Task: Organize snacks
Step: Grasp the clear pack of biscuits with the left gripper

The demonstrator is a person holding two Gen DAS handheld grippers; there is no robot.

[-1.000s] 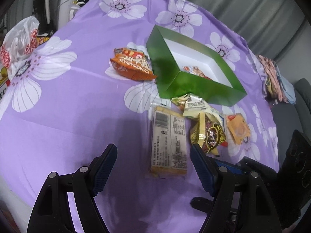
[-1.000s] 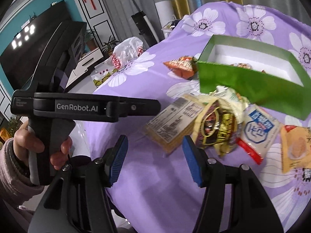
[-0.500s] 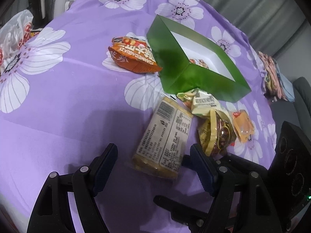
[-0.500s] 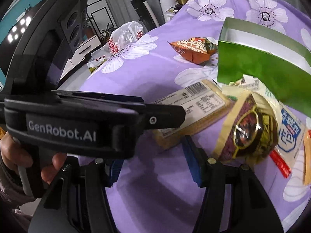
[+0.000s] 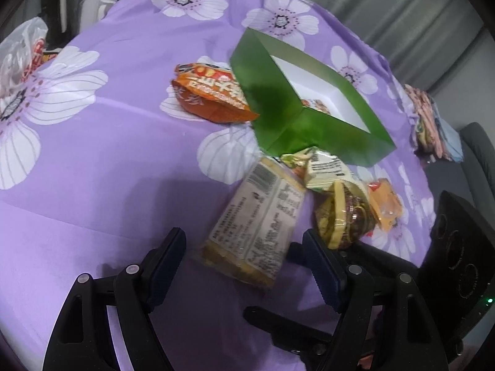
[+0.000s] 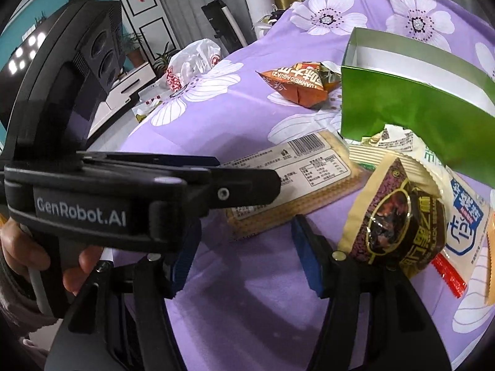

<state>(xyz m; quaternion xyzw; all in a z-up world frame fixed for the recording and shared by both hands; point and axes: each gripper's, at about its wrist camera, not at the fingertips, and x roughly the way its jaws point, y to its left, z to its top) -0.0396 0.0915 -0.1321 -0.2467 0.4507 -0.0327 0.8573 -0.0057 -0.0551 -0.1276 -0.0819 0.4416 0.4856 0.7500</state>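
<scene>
A flat cracker pack point(image 5: 258, 227) with a barcode label lies on the purple flowered cloth, its near end between the open fingers of my left gripper point(image 5: 244, 259). It also shows in the right wrist view point(image 6: 297, 182). A yellow-and-purple pastry packet point(image 5: 343, 219) point(image 6: 399, 216) lies to its right, touching my right gripper's right finger. My right gripper point(image 6: 247, 256) is open and empty just short of the cracker pack. The green box point(image 5: 309, 114) point(image 6: 411, 105) stands behind, with a snack inside. An orange snack bag point(image 5: 213, 95) point(image 6: 300, 83) lies left of the box.
A white-and-blue packet point(image 6: 464, 216), a white-green packet point(image 5: 328, 170) and a small orange packet point(image 5: 385, 207) lie by the box. A white plastic bag point(image 5: 21, 55) sits at the cloth's left edge. Folded cloths point(image 5: 430, 123) lie far right. The left gripper's body point(image 6: 92, 185) fills the right view's left side.
Both grippers have moved forward and closer to the cracker pack. Its near end now lies between the left gripper's fingers. Both grippers stay open.
</scene>
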